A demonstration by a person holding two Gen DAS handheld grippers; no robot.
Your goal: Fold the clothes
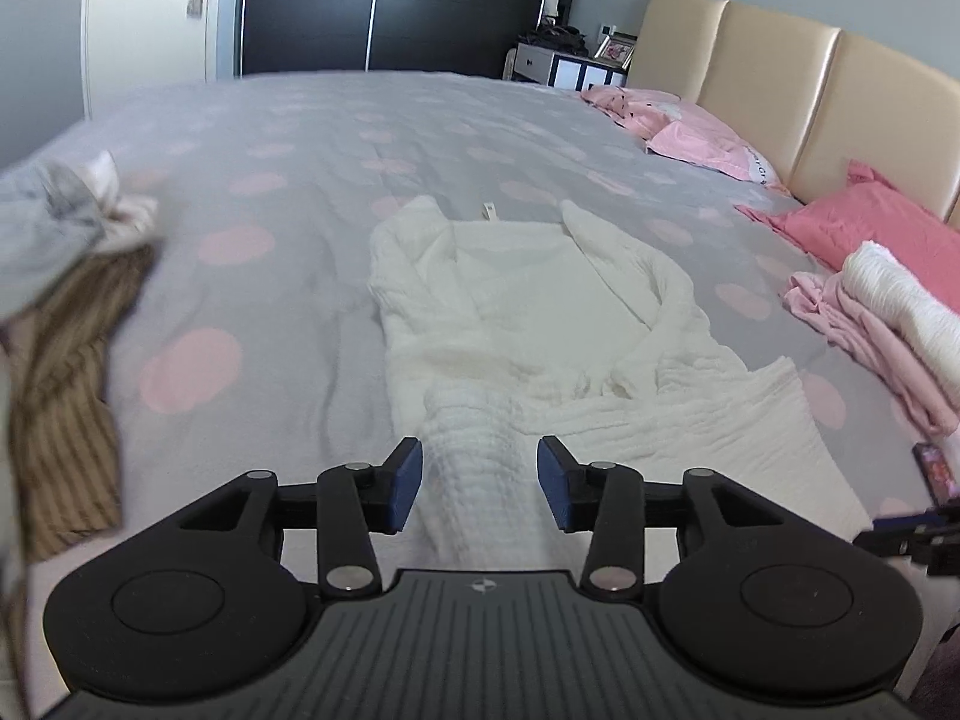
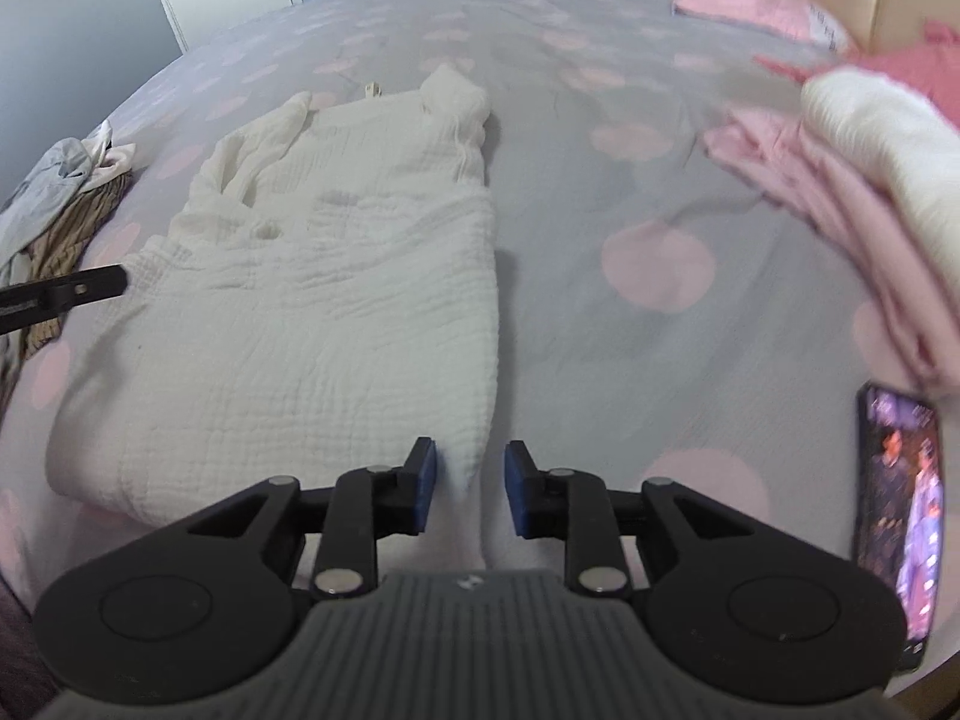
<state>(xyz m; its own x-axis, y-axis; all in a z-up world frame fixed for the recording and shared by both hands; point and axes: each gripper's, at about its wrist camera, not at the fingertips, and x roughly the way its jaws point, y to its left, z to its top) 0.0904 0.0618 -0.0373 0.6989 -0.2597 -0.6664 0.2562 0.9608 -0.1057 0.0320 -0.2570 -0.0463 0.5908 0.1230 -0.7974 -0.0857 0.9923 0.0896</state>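
Here, the white garment (image 1: pixel 528 324) lay flat at the centre of the grey spotted bedspread (image 1: pixel 288 138), its collar end toward 12 o'clock and both sides turned in over the middle. A bunched strip of its lower part ran toward 6 o'clock between the blue pads of the left gripper (image 1: pixel 479 483), which stood spread and clamped nothing. The right gripper (image 2: pixel 469 489) was likewise spread, its pads standing either side of the garment's near corner at the 6 o'clock edge. A folded pink and white stack (image 2: pixel 840 192) sat at 2 o'clock, an unsorted heap (image 1: pixel 66 300) at 9 o'clock, and a phone (image 2: pixel 900 510) lay at 4 o'clock.

The scene suited either a pinch about to close or a hem just let go. If a grip was intended, both pairs of pads should have closed on all cloth layers at matched points along the near hem. The hem should then have travelled level toward 12 o'clock, keeping the side folds undisturbed and the edges aligned before release
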